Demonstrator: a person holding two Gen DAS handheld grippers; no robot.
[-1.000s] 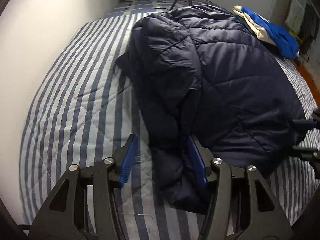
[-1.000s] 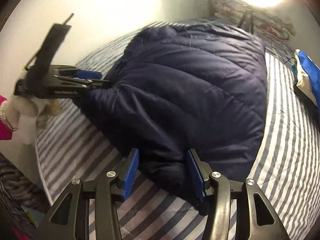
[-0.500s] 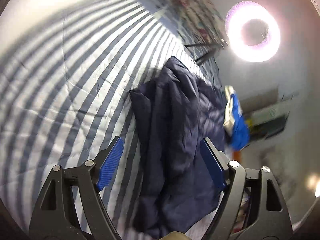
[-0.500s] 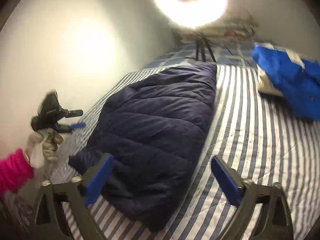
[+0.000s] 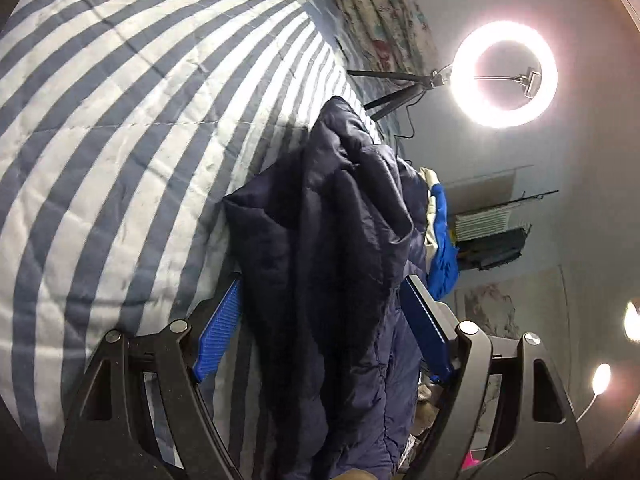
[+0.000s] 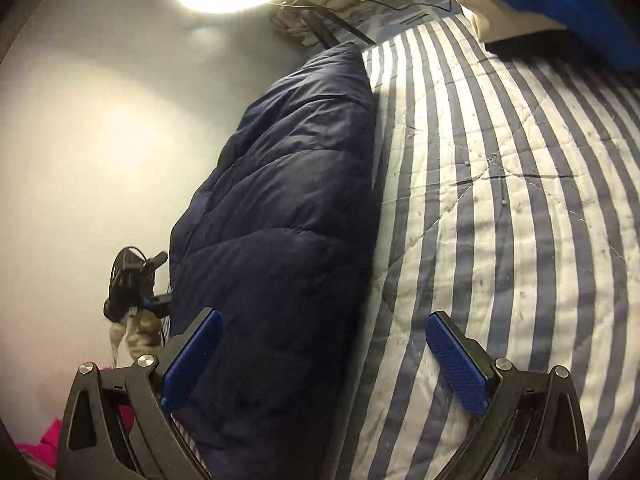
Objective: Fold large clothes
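- Navy quilted puffer jacket [image 6: 288,216]: glossy, padded, folded lengthwise on striped stitched bed quilt [image 6: 500,208].
- Left gripper [image 5: 320,332], right gripper [image 6: 320,364]: ribbed blue jaws spread wide, gripping nothing.
- Jacket's near end cut off.

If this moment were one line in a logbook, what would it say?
step: fold done, let go | left hand-held gripper: open | right hand-held gripper: open | navy puffer jacket: folded on striped bed cover

A home bedroom: striped quilt [image 6: 520,200] on a bed, clothes lying about
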